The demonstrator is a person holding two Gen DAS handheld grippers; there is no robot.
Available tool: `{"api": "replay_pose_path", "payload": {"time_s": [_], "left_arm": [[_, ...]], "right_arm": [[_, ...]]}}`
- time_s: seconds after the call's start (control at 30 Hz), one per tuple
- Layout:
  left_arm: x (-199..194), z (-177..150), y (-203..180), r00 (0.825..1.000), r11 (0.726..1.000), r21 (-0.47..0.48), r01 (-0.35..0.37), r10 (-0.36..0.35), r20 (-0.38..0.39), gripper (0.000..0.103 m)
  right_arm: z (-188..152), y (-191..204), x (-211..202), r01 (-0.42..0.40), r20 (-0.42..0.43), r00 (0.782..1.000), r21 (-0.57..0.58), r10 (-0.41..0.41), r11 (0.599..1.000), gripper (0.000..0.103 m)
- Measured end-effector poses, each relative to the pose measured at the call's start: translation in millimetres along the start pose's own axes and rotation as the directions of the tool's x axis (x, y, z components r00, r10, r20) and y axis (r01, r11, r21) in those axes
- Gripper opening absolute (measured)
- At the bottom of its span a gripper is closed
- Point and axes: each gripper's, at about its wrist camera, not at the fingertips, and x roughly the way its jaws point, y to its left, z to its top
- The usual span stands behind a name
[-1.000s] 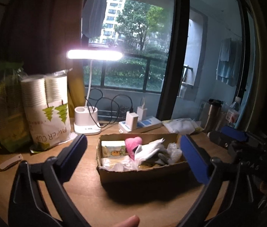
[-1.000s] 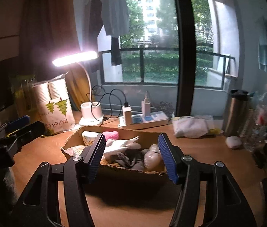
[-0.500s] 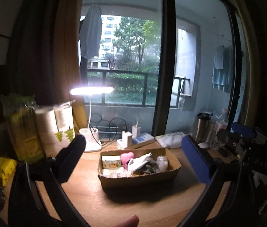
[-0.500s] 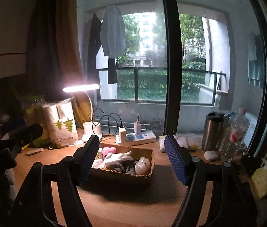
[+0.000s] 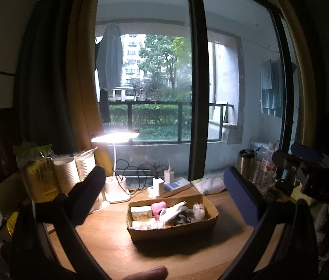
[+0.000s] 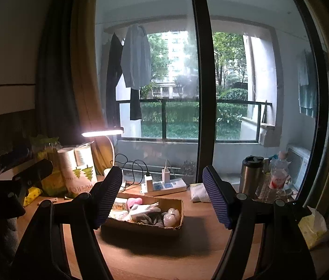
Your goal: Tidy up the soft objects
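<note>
A cardboard box (image 5: pixel 176 229) stands on the wooden desk (image 5: pixel 108 240), also in the right wrist view (image 6: pixel 145 227). It holds soft objects: a pink item (image 5: pixel 158 207), a white glove (image 5: pixel 172 208), a grey glove (image 6: pixel 149 218), clear wrapped bundles (image 6: pixel 171 215) and a small yellow-printed pack (image 5: pixel 140 212). My left gripper (image 5: pixel 164 198) is open and empty, held back from the box and above the desk. My right gripper (image 6: pixel 162 198) is open and empty, also back from the box. Each gripper shows in the other's view, the left one (image 6: pixel 13 186) and the right one (image 5: pixel 309 163).
A lit desk lamp (image 5: pixel 115 137), a power strip with chargers (image 5: pixel 169 185), a paper-cup pack (image 6: pixel 78 170), a yellow-green bag (image 5: pixel 36 170), a steel tumbler (image 6: pixel 250 177), bottles (image 6: pixel 278 175) and a tissue pack (image 6: pixel 199 192) ring the box. A window lies behind.
Both grippers have pulled back and up from the box, which looks smaller and farther now. Both stayed open and empty. The box contents have not moved.
</note>
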Motion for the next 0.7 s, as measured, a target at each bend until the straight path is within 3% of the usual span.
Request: {"api": "replay_pose_path", "payload": {"time_s": [0.7], "left_arm": [[-2,4,7,1.0,1.0,-0.02,-0.002,0.001,-0.01,0.102]], "right_arm": [[4,10,-2,0.001,0.005,1.0,-0.016,-0.001,1.0,0.075]]}}
